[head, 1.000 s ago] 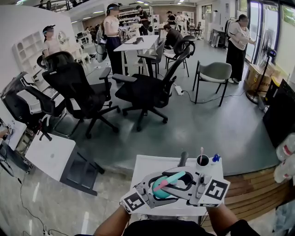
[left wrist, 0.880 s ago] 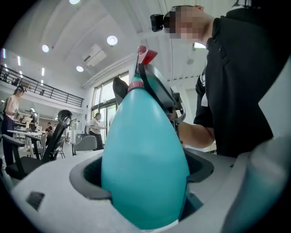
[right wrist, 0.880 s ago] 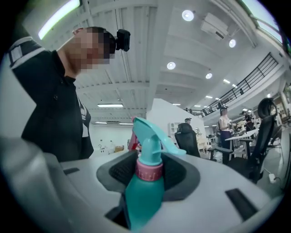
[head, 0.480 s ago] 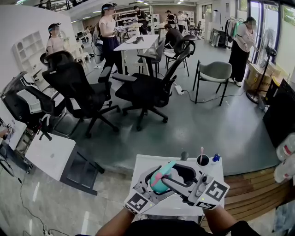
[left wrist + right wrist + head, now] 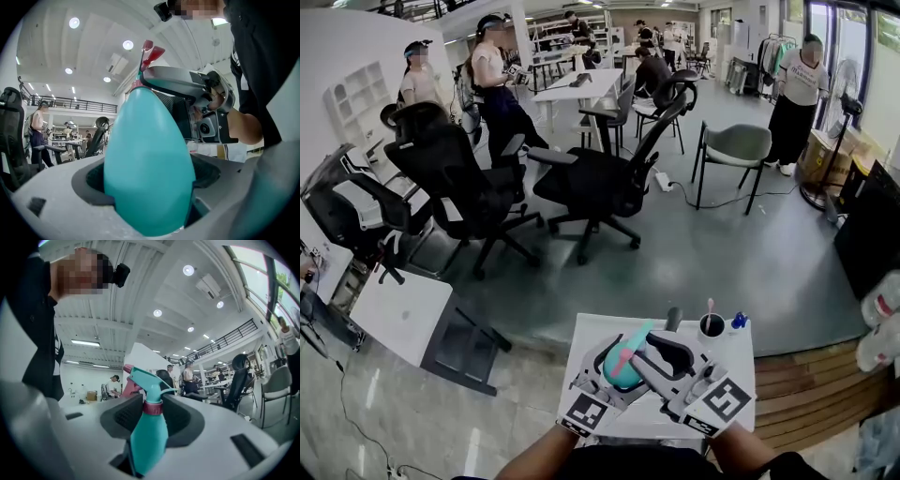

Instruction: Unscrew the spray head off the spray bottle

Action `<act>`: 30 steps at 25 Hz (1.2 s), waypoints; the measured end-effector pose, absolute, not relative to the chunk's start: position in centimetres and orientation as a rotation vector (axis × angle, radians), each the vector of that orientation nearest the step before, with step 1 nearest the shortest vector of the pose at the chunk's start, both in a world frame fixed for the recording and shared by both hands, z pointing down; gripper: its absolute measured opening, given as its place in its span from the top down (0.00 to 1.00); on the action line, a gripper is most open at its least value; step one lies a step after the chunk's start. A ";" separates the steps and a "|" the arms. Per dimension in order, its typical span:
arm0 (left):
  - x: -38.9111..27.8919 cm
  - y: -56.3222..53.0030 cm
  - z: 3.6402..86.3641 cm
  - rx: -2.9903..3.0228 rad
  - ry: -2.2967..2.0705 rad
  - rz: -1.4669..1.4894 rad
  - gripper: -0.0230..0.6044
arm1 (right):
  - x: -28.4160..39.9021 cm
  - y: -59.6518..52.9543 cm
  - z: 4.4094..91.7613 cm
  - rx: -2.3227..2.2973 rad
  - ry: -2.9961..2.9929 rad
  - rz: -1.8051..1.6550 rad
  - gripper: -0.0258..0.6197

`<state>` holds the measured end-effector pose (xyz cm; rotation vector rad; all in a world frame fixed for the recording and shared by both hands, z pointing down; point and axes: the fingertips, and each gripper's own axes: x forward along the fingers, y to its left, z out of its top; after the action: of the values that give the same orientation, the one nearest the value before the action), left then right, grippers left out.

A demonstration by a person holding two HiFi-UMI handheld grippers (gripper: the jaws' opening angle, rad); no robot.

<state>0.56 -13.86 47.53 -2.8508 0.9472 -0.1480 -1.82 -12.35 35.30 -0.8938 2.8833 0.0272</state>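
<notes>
Closing just now on the spray head (image 5: 147, 378), my right gripper (image 5: 152, 412) readies 1 twist; my left gripper (image 5: 149, 190) clamps the spray bottle (image 5: 150, 150).

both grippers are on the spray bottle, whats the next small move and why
Probably twist the right gripper to start loosening the pink collar. Its jaws have just been closing and pinch that collar, right under the spray head. The left gripper clamps the teal spray bottle by its body, so it should not turn along.
</notes>
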 end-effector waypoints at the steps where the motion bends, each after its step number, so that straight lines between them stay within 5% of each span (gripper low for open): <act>1: 0.5 -13.9 47.7 -2.847 0.959 -0.157 0.23 | -1.9 -12.4 35.5 -0.907 2.888 0.028 0.74; 17: 0.2 -14.0 47.3 -2.821 0.964 -0.169 0.23 | -2.3 -12.1 35.1 -0.855 2.925 0.036 0.75; 30: 1.9 -9.5 44.3 -3.037 0.462 -0.013 0.24 | -2.1 -9.2 33.6 -0.207 3.050 0.018 0.75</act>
<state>1.91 -9.53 44.28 -3.0367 0.4615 -0.0129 -2.13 -9.16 33.56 -0.2068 3.0502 0.0183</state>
